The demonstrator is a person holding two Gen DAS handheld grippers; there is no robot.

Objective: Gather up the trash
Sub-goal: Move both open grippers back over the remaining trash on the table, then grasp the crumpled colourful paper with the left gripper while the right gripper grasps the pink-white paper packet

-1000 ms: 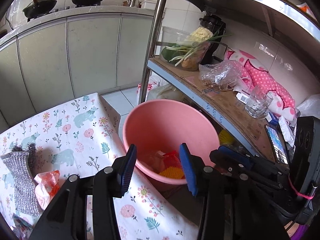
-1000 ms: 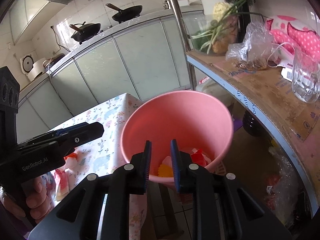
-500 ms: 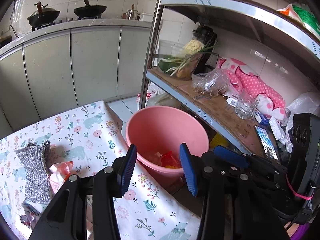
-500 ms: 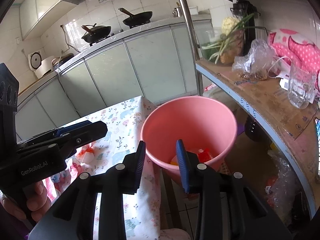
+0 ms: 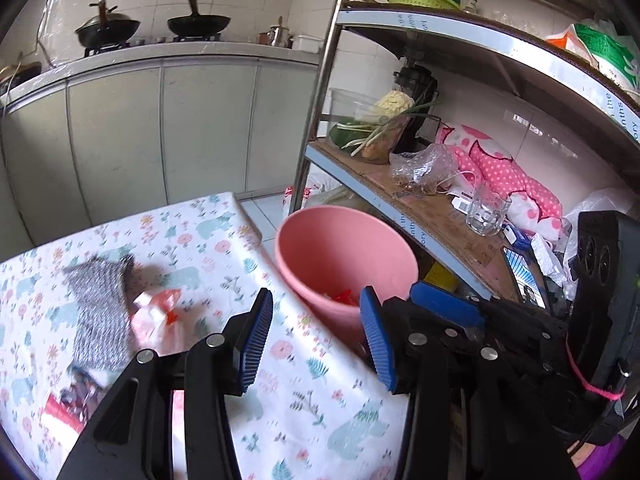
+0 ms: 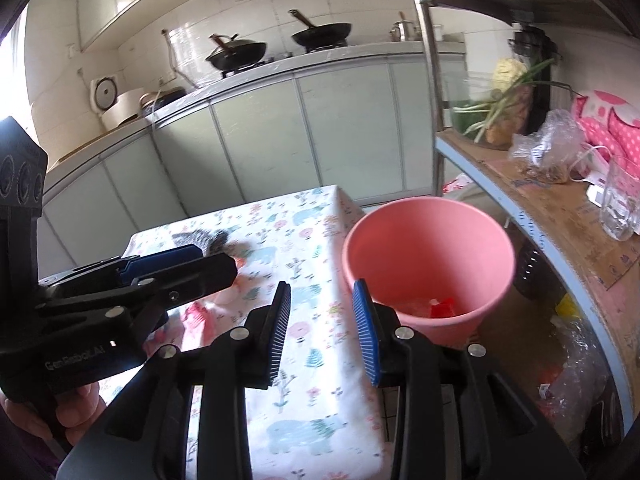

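Observation:
A pink bucket [image 5: 344, 248] stands beside the table's right edge, with red and pale trash [image 6: 434, 305] in its bottom; it also shows in the right wrist view [image 6: 428, 240]. My left gripper [image 5: 316, 340] is open and empty above the table edge, short of the bucket. My right gripper [image 6: 322, 330] is open and empty, above the table next to the bucket. A crumpled pink-white plastic bag [image 5: 154, 318] lies on the floral tablecloth [image 5: 192, 240] beside a grey knitted cloth [image 5: 100, 312]. A red-white wrapper [image 5: 62, 412] lies at the left edge.
A metal shelf rack [image 5: 432, 216] stands right of the bucket, holding a glass [image 5: 486, 214], a plastic bag [image 5: 424, 168] and vegetables [image 5: 380, 120]. Grey-green cabinets [image 5: 160, 136] with woks [image 5: 198, 22] on top line the far wall.
Both grippers have pulled back and up from the bucket toward the table. My right gripper has opened from nearly shut to wide. The left gripper stayed open.

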